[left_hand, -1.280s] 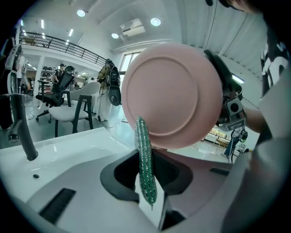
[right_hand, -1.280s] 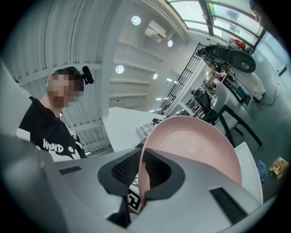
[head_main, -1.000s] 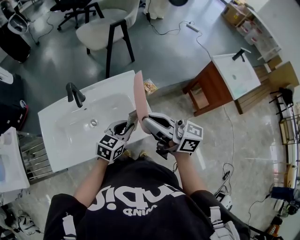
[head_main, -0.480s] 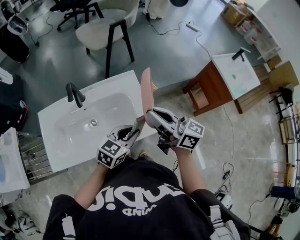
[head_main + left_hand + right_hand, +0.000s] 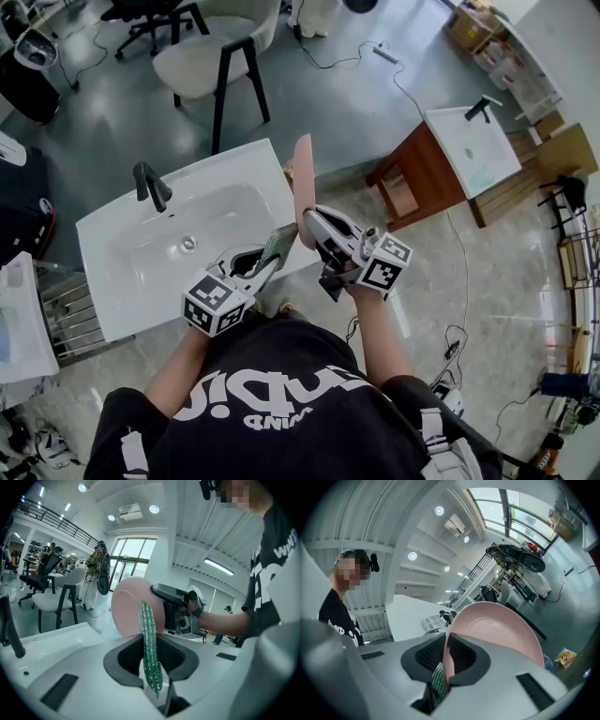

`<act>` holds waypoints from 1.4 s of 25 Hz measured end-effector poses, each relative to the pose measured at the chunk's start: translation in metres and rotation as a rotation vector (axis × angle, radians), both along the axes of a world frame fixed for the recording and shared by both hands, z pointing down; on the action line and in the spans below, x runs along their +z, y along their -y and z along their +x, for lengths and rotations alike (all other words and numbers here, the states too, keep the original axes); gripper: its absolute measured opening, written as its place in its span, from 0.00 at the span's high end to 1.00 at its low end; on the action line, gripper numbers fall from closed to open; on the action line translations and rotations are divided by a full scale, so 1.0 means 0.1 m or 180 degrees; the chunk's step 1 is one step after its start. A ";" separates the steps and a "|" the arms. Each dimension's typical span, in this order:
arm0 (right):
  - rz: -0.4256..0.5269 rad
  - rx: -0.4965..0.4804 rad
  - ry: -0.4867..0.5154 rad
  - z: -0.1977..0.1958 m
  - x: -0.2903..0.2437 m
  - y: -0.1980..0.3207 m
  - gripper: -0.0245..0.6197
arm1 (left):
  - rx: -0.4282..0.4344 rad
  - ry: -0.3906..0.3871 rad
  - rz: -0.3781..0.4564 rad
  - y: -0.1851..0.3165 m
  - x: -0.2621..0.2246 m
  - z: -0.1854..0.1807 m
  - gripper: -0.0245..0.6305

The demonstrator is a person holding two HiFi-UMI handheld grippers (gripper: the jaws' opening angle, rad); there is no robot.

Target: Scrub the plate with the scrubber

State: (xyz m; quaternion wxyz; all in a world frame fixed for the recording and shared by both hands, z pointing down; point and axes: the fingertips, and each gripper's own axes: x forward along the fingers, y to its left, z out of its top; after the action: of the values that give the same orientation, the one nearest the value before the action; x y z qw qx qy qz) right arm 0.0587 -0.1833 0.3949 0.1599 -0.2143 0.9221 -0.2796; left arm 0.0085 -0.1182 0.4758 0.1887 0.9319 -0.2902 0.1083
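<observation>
Plate [image 5: 303,183] stands on edge over the sink [image 5: 94,272] corner, rim clamped in the right gripper [image 5: 309,223]; the left gripper [image 5: 268,258] pinches the green scrubber [image 5: 279,244] just beside it. Pressing the scrubber flat should clean best.

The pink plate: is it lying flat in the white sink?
No, the plate stands on edge in the air, its rim clamped in the right gripper, near the edge of the sink.

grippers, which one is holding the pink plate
The right gripper, shut on the rim of the pink plate, held on edge. The left gripper grips the green scrubber instead.
</observation>
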 end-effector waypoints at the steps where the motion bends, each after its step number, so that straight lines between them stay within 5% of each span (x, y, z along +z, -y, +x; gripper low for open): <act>1: -0.0020 0.0002 0.0016 0.01 0.01 0.00 0.89 | -0.0014 -0.0027 0.0013 0.01 -0.03 -0.01 0.83; 21: -0.0357 -0.0350 0.0254 -0.23 0.20 -0.41 0.89 | -0.0666 -0.0295 0.0409 0.66 -0.50 -0.43 0.83; 35: -0.0237 -0.1207 -0.0098 -0.61 0.20 -0.98 0.89 | -0.0951 0.0174 0.0695 1.12 -0.47 -0.89 0.83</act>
State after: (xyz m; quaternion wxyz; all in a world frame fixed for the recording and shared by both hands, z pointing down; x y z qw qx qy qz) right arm -0.0022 -0.0858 0.4150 0.0823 -0.0467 0.9373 -0.3354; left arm -0.0805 -0.2304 0.4291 0.0925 0.8901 -0.4403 0.0722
